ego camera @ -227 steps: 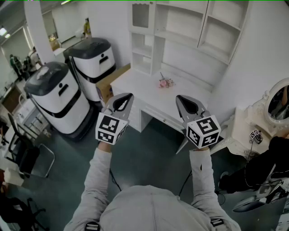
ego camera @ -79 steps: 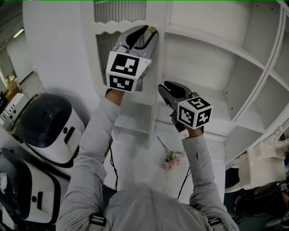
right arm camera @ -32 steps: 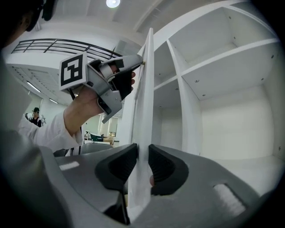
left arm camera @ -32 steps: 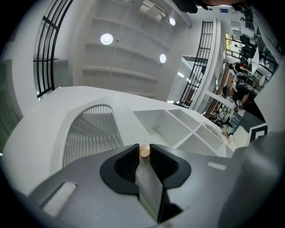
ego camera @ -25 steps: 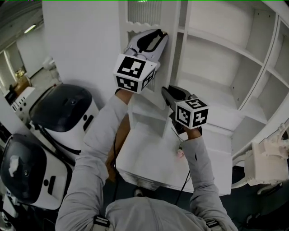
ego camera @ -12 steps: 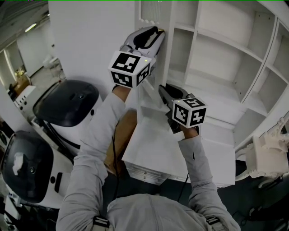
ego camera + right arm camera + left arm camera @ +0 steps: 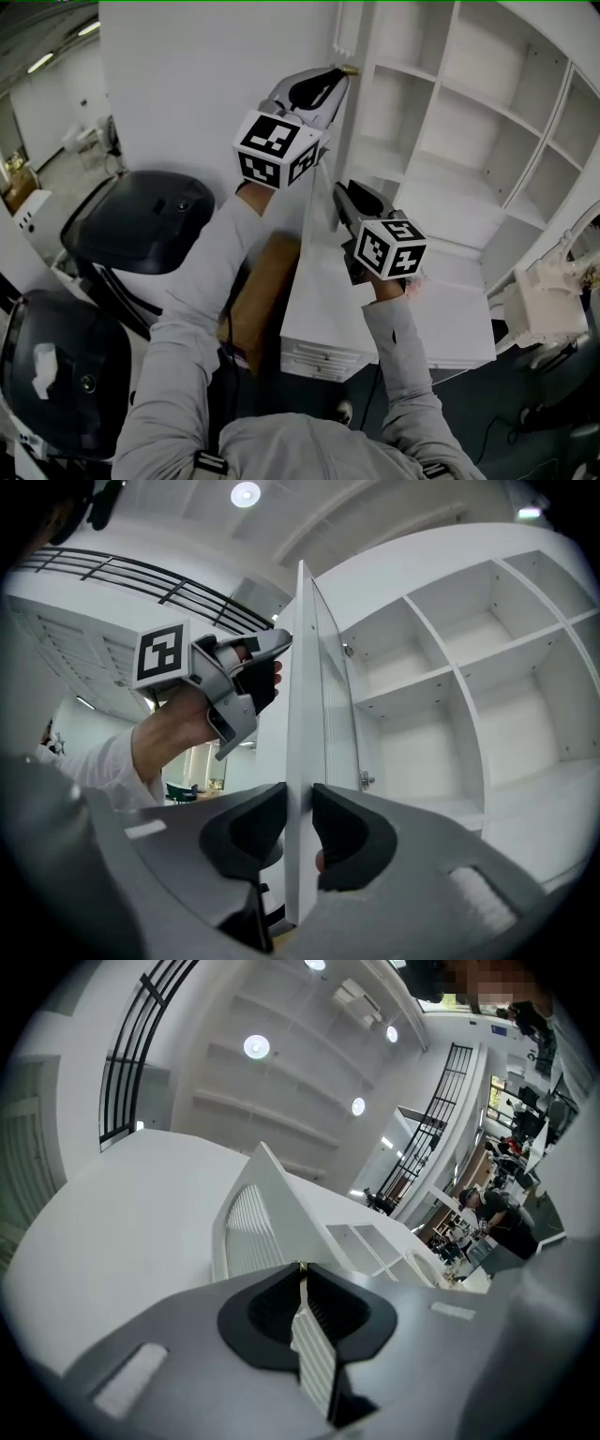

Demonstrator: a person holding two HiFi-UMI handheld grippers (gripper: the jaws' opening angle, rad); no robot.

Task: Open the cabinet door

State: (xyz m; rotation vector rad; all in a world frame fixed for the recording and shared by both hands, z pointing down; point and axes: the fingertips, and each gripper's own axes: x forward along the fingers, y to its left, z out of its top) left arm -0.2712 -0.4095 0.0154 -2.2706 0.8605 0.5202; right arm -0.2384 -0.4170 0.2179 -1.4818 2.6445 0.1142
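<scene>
From the head view, the door (image 7: 343, 131) stands open, edge-on, beside the shelves (image 7: 441, 112) and above the white surface (image 7: 323, 309). The left hand-held gripper (image 7: 339, 75) is up at a small gold knob (image 7: 349, 69). The right hand-held gripper (image 7: 339, 191) sits lower on the same edge.

In the left gripper view, the jaws are closed tight, with a glint of the knob pinched at their tips. The door's slatted panel lies just beyond.

In the right gripper view, the jaws are narrow and clamp the door's free edge, one on each face.

I'd judge the door a thin, stiff, light panel that swings easily. Its paint looks smooth, so a pinch may slide. The knob is tiny and could pop free of the jaws, so the edge seems the surer hold. A gentle pull should spare the hinges.
</scene>
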